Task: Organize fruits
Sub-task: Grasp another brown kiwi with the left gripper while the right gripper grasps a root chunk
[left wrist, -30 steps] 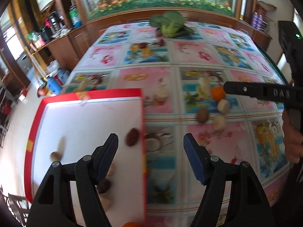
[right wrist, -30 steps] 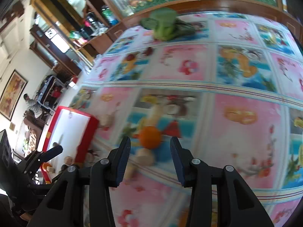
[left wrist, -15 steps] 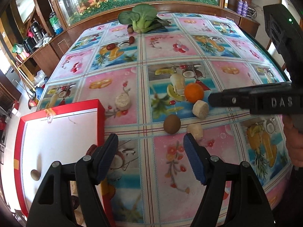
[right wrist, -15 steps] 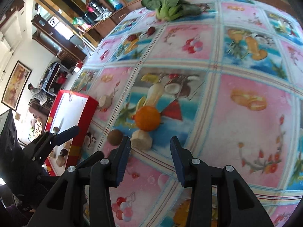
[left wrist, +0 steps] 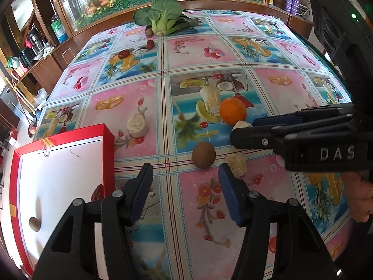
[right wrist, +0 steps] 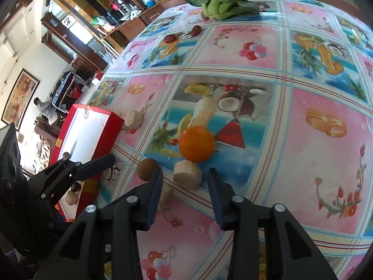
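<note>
My right gripper (right wrist: pixel 185 177) is low over the tablecloth with its jaws closing around a beige fruit chunk (right wrist: pixel 187 173); gaps still show beside both pads. An orange (right wrist: pixel 197 143) lies just beyond it, and a brown round fruit (right wrist: pixel 147 165) sits by the left fingertip. In the left wrist view my left gripper (left wrist: pixel 185 182) is also closing, with nothing between its fingers. The brown fruit (left wrist: pixel 203 155) lies just past its tips, and a second beige chunk (left wrist: pixel 236 163) rests by its right finger. The right gripper (left wrist: pixel 242 128) reaches in from the right.
A red box with a white inside (left wrist: pixel 60 163) stands at the left and holds a small brown fruit (left wrist: pixel 34 224) and a red date (left wrist: pixel 98 192). Another beige chunk (left wrist: pixel 137 125) lies near its corner. A bok choy (left wrist: pixel 163 18) and red dates (left wrist: pixel 150 44) are at the far edge.
My left gripper moved from above the red box rightwards to the brown fruit. My right gripper came down over the beige chunk. Both pairs of jaws have narrowed.
</note>
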Demonstrator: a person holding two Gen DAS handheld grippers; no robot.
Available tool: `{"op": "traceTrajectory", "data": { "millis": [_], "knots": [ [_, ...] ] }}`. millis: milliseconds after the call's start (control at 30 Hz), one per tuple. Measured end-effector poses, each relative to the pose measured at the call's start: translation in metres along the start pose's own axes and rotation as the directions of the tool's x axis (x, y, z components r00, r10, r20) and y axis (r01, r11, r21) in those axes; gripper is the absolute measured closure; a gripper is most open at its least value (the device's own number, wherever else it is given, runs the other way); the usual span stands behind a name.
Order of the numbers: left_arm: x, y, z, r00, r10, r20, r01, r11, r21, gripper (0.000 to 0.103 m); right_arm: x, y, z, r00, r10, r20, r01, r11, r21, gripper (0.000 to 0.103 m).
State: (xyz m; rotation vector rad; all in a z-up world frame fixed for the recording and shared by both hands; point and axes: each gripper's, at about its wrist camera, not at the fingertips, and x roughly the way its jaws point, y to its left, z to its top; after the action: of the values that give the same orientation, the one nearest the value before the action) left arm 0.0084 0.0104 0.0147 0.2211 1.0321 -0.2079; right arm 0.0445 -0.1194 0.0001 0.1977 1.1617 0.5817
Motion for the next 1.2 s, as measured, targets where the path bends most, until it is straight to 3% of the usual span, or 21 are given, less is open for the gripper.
{"op": "traceTrajectory", "data": {
  "millis": [67, 567, 1033, 1200],
  "knots": [
    [0.001, -0.001, 0.0, 1.0, -0.004, 0.0, 0.004, 1.0, 0.004, 0.044, 0.003, 0.003, 0.0, 1.0, -0.009, -0.002, 0.009, 1.0, -0.015, 0.079],
    [0.006, -0.007, 0.008, 1.0, -0.031, 0.0, 0.031, 0.999, 0.015, 0.052, -0.011, -0.006, 0.001, 1.0, -0.017, 0.026, 0.016, 1.0, 0.019, 0.079],
    [0.022, -0.005, 0.013, 0.996, -0.086, -0.018, 0.086, 0.996, -0.006, 0.077, -0.008, -0.006, 0.001, 0.999, -0.026, 0.021, 0.025, 0.999, 0.036, 0.079],
    [0.021, -0.006, 0.012, 0.996, -0.09, -0.014, 0.09, 0.996, -0.006, 0.078, -0.009, -0.005, 0.002, 0.999, -0.024, 0.028, 0.023, 0.999, 0.033, 0.079]
  ]
}}
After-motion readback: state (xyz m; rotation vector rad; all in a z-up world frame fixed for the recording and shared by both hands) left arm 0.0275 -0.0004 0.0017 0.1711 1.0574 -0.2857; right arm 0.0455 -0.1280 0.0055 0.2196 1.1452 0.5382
